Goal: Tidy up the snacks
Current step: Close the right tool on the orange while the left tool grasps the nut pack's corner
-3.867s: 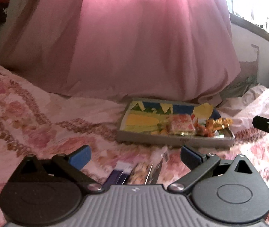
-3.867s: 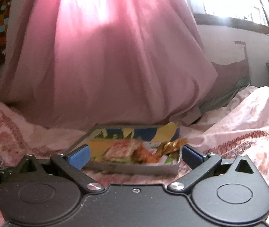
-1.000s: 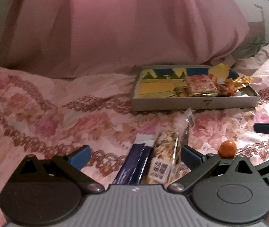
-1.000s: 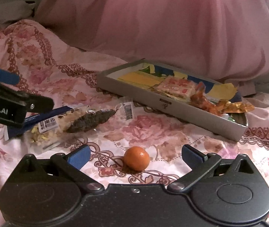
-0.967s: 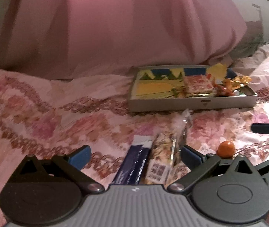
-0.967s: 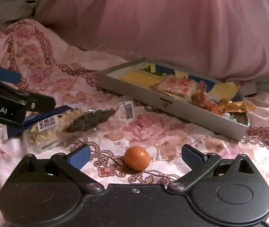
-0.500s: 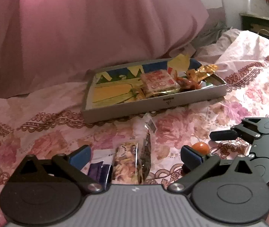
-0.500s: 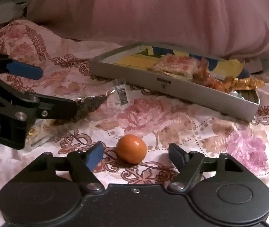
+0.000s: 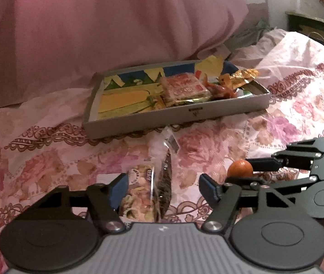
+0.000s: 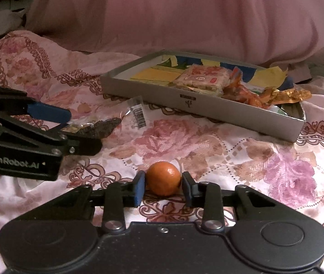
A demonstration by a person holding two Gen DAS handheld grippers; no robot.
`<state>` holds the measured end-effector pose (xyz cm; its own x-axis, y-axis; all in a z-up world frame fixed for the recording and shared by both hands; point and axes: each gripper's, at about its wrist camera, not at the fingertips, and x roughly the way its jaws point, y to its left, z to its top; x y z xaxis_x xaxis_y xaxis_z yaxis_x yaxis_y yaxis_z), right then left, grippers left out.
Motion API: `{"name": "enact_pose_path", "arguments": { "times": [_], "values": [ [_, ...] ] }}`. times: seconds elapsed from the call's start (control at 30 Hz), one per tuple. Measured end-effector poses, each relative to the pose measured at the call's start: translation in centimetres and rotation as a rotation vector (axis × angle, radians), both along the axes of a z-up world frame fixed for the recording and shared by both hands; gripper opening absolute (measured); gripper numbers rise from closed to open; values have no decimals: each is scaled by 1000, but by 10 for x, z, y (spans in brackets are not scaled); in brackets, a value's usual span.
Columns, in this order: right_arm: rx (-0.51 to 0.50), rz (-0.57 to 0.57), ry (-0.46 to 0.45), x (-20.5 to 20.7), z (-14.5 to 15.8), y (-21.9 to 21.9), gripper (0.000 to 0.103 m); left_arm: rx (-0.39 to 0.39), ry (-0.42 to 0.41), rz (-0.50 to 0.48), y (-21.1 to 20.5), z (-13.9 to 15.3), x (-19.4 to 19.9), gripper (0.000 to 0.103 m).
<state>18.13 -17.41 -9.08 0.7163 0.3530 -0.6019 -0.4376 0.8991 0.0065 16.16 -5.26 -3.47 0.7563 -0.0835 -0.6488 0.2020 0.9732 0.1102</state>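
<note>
A small orange (image 10: 163,178) lies on the floral bedsheet, and my right gripper (image 10: 163,182) is closing on it, both pads touching its sides. The left wrist view shows that orange (image 9: 240,168) between the right gripper's (image 9: 239,169) fingers. A clear snack packet (image 9: 148,189) of nuts and dark pieces sits between the fingers of my left gripper (image 9: 163,182). Its jaws are closing, with the right pad still apart from the packet. Seen from the right wrist, the left gripper (image 10: 82,132) straddles the packet (image 10: 102,125). The grey tray (image 9: 173,116) behind holds a red-and-white pack (image 9: 184,86) and orange wrappers (image 9: 230,82).
A big pink fabric heap (image 9: 93,34) rises behind the tray (image 10: 207,105). The rumpled floral sheet (image 9: 276,125) covers the whole bed. A dark cabinet (image 9: 310,27) stands at the far right. My two grippers are close, side by side.
The right jaws have narrowed from wide apart until they touch the orange. The left gripper has come forward and down over the snack packet, and its jaws have narrowed.
</note>
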Motion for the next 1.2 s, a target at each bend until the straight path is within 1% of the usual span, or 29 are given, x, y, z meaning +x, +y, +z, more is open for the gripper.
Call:
{"name": "enact_pose_path", "arguments": {
  "times": [0.07, 0.13, 0.27, 0.37, 0.47, 0.53, 0.6, 0.67, 1.07, 1.2],
  "values": [
    [3, -6, 1, 1, 0, -1, 36, 5, 9, -6, -2, -2, 2, 65],
    [3, -15, 1, 2, 1, -3, 36, 6, 24, -10, -3, -4, 4, 57],
    [6, -43, 3, 5, 1, -7, 36, 9, 24, -14, -6, -5, 5, 53],
    [12, -66, 6, 7, 2, -11, 36, 7, 25, -36, -9, -5, 4, 49],
    [25, -86, 15, 9, 3, -15, 36, 30, 25, -67, -16, -7, 2, 45],
    [34, -94, 20, 10, 3, -16, 36, 45, 35, -82, -19, -10, 2, 39],
    [37, -96, 22, 11, 3, -17, 36, 58, 54, -89, -22, -13, 4, 36],
    [35, -96, 21, 10, 3, -16, 36, 81, 63, -82, -24, -17, 6, 36],
    [37, -94, 22, 11, 2, -16, 36, 102, 103, -50, -32, -27, 24, 36],
    [39, -94, 23, 12, 2, -17, 36, 82, 121, -31, -32, -25, 29, 33]
  ]
}}
